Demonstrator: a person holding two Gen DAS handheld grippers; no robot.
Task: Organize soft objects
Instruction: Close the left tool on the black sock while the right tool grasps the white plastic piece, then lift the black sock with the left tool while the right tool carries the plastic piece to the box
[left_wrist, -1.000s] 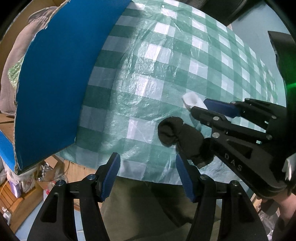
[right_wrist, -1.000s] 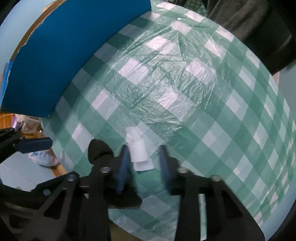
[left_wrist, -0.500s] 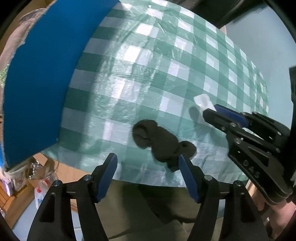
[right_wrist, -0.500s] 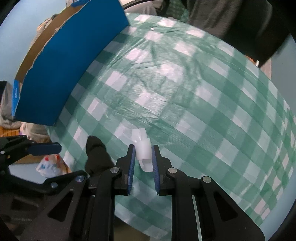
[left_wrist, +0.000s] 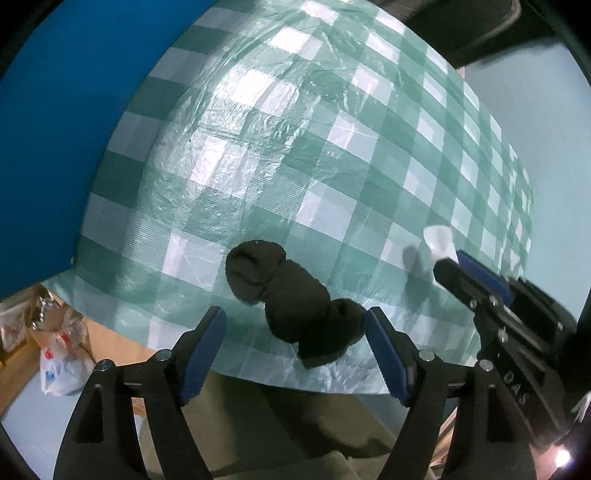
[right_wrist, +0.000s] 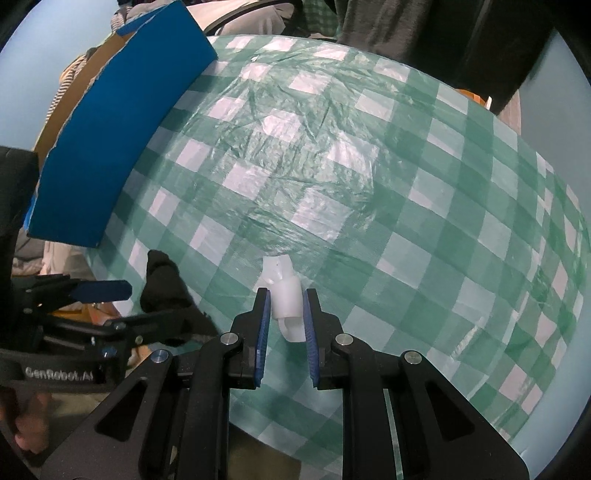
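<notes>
Your right hand-held gripper (right_wrist: 286, 308) is clenched on the white sock (right_wrist: 283, 295); your left hand-held gripper (left_wrist: 293, 349) gapes, released, around the black sock (left_wrist: 291, 302) at the bench's (left_wrist: 332, 155) near edge.

Left claw (left_wrist: 293, 338) spread wide, blue pads level, nothing gripped, low over near worktop edge. Right claw (right_wrist: 285, 301) pinched nearly closed on a white object, angled in from the right.

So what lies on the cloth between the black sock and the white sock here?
Nothing but bare checked tablecloth shows between the black sock and the white sock, which the right tool grips; the left wrist view shows it.
</notes>
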